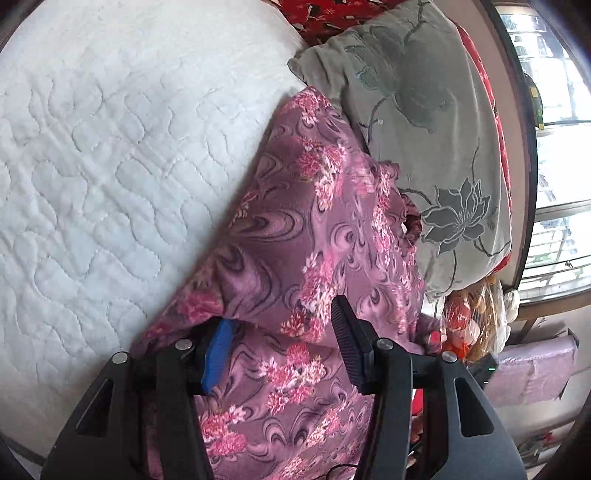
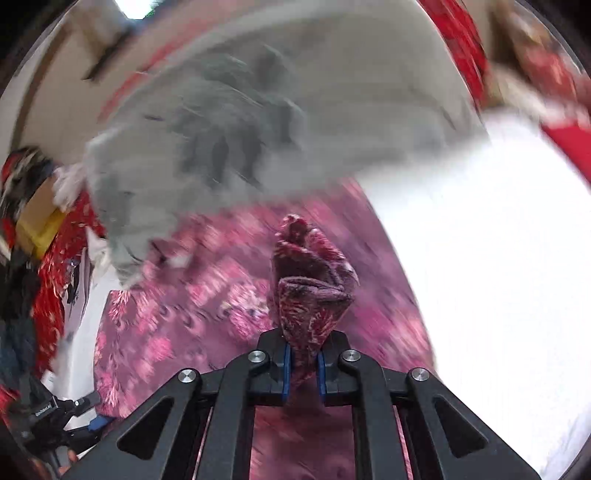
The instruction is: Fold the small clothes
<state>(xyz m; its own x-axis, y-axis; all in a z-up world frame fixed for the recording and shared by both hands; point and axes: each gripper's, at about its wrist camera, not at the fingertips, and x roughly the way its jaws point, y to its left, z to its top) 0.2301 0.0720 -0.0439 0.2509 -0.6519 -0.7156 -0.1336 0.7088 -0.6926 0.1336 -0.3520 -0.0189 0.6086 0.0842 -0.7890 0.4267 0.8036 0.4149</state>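
A purple garment with pink flowers [image 1: 314, 229] lies on the white quilted bed [image 1: 103, 155], reaching up against a grey pillow. My left gripper [image 1: 280, 350] is open over its near part, with a fold of cloth draped over the left finger. In the right wrist view my right gripper [image 2: 303, 365] is shut on a bunched edge of the same garment [image 2: 310, 280], which stands up between the blue pads. The rest of the cloth [image 2: 192, 295] spreads below, blurred by motion.
A grey pillow with flower print [image 1: 417, 122] lies at the head of the bed, also seen blurred in the right wrist view [image 2: 240, 129]. Red patterned bedding [image 1: 332, 14] sits behind it. A window [image 1: 554, 129] and cluttered bags [image 1: 476, 317] are at the right.
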